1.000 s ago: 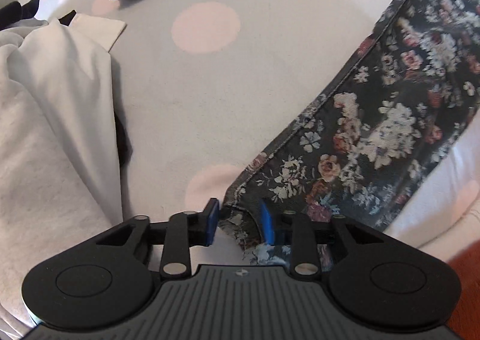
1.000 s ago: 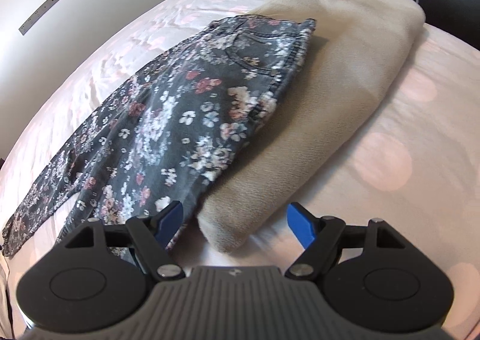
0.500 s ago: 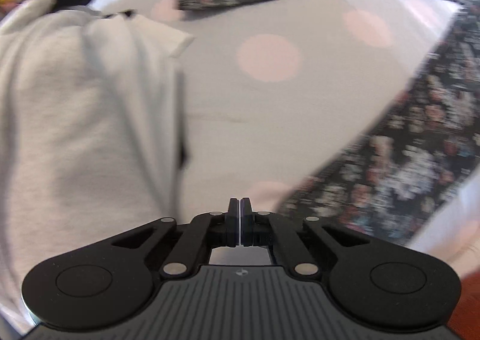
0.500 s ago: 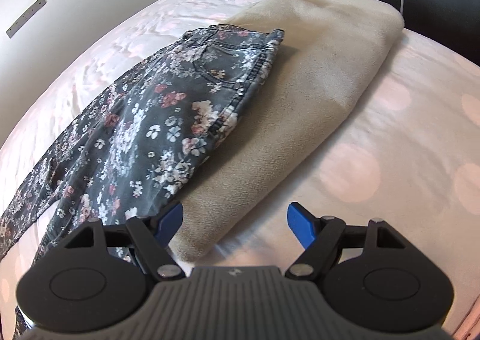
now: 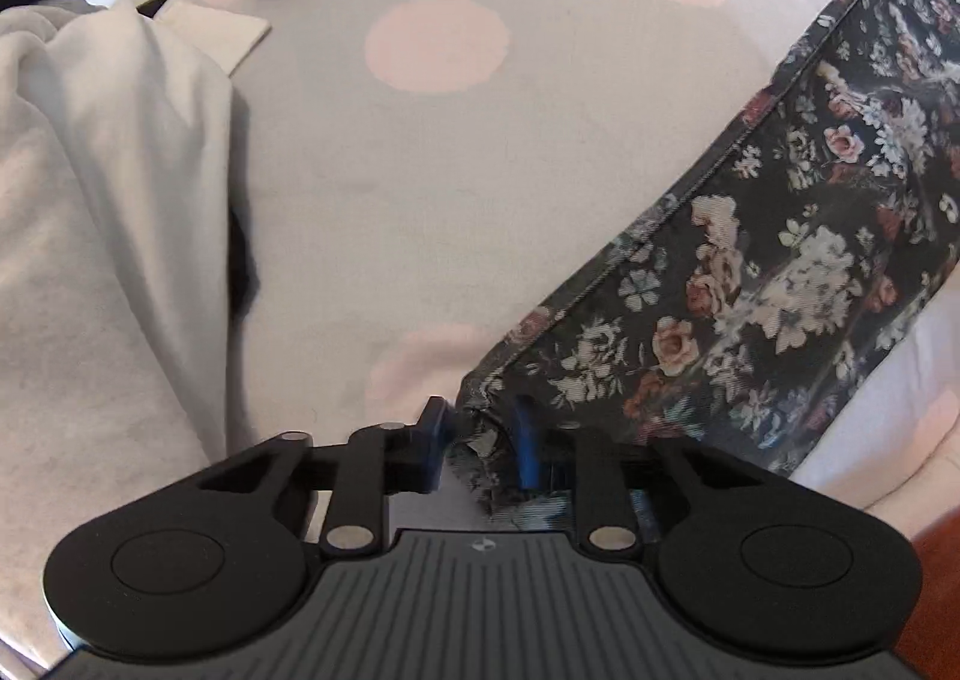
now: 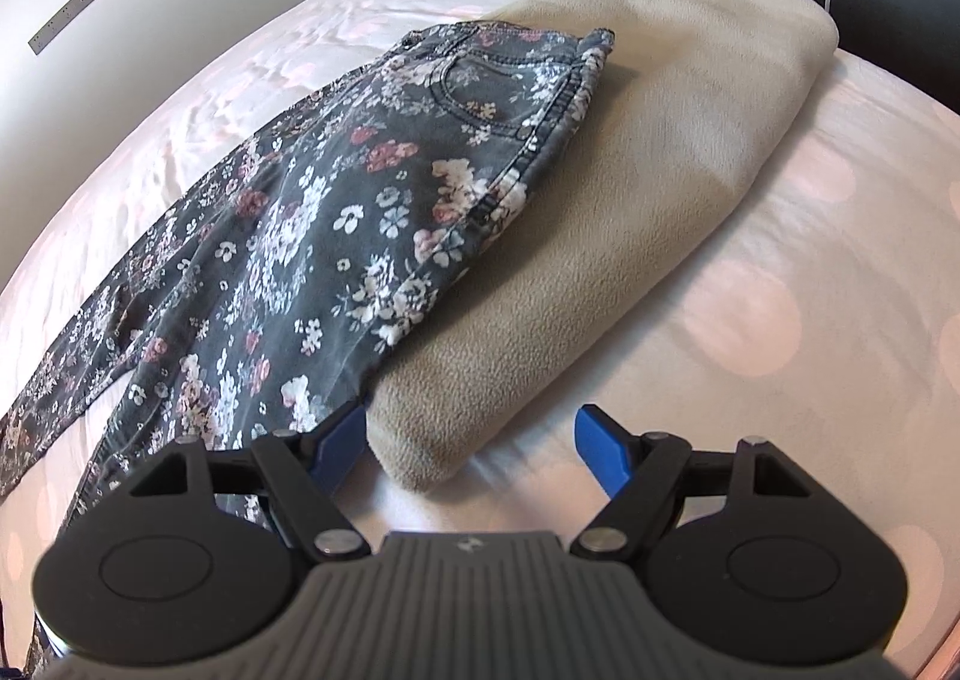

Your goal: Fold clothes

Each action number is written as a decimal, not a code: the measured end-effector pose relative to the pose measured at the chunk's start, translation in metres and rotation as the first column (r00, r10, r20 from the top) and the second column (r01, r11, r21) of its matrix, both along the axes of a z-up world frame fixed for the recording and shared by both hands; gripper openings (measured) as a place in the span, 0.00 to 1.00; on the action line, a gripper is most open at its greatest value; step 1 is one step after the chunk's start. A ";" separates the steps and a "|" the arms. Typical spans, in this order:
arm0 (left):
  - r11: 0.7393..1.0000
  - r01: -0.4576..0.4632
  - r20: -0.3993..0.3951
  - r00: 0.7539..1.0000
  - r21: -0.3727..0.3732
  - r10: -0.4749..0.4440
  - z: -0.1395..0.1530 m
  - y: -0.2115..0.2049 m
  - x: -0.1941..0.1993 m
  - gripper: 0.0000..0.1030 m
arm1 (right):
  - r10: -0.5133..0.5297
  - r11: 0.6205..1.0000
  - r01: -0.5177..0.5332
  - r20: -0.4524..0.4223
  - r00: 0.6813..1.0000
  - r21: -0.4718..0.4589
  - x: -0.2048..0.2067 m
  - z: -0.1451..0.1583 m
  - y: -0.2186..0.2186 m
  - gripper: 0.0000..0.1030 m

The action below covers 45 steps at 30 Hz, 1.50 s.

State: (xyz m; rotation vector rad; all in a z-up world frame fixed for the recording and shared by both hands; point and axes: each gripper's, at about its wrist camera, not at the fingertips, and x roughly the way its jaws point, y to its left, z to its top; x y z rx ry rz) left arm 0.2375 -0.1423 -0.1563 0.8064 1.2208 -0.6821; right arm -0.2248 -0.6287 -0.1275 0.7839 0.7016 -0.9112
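— What is the left gripper (image 5: 480, 443) doing?

— Its blue-padded jaws stand partly apart, with the hem corner of the floral jeans (image 5: 780, 272) lying between them. The cloth reaches past the gap, but the pads are not pressed together on it.

— And the right gripper (image 6: 471, 449)?

— Spread wide and holding nothing. Its left pad sits just beside the edge of the jeans (image 6: 336, 212), and the rounded end of a folded beige fleece blanket (image 6: 630, 188) lies between the two pads, near them; whether it touches I cannot tell.

— Where are the jeans?

— Laid out on the pink-dotted bedsheet (image 5: 438, 152), waistband end resting on the blanket, legs running away across the bed. The other leg's cuff shows at the top of the left view.

— Anything else nearby?

— A white sweatshirt (image 5: 102, 236) heaped at the left.
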 end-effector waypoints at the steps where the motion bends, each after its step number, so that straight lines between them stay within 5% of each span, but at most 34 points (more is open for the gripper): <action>1: 1.000 0.012 0.015 1.000 0.006 -0.012 0.002 -0.001 -0.003 0.16 | -0.001 1.000 0.001 -0.003 1.000 0.001 0.000 -0.001 0.001 0.77; 11: 0.989 -0.132 0.121 0.983 -0.069 0.140 0.037 0.009 0.023 0.12 | 0.005 1.000 -0.005 -0.026 1.000 0.001 0.005 -0.004 0.002 0.77; 21: 0.995 0.015 0.185 0.982 0.097 -0.032 0.014 -0.016 0.007 0.19 | 0.063 0.995 -0.066 -0.049 0.997 -0.076 0.007 0.011 -0.001 0.77; 28: 0.980 0.180 0.224 0.955 0.085 -0.195 0.041 -0.013 -0.043 0.28 | 0.090 0.989 -0.096 -0.060 0.994 -0.113 0.005 0.018 -0.007 0.77; 34: 0.908 0.398 0.102 0.906 0.130 -0.411 0.033 -0.026 -0.089 0.31 | 0.104 0.989 -0.106 -0.029 0.994 -0.105 0.004 0.018 -0.001 0.77; 40: 0.789 0.586 -0.063 0.808 0.184 -0.586 0.008 -0.043 -0.125 0.31 | 0.092 0.990 -0.092 -0.007 0.996 -0.108 -0.009 0.022 0.002 0.77; 45: 0.786 0.583 -0.123 0.812 0.205 -0.570 -0.015 -0.053 -0.121 0.31 | 0.042 0.992 -0.042 -0.004 0.999 -0.120 -0.033 0.027 0.000 0.77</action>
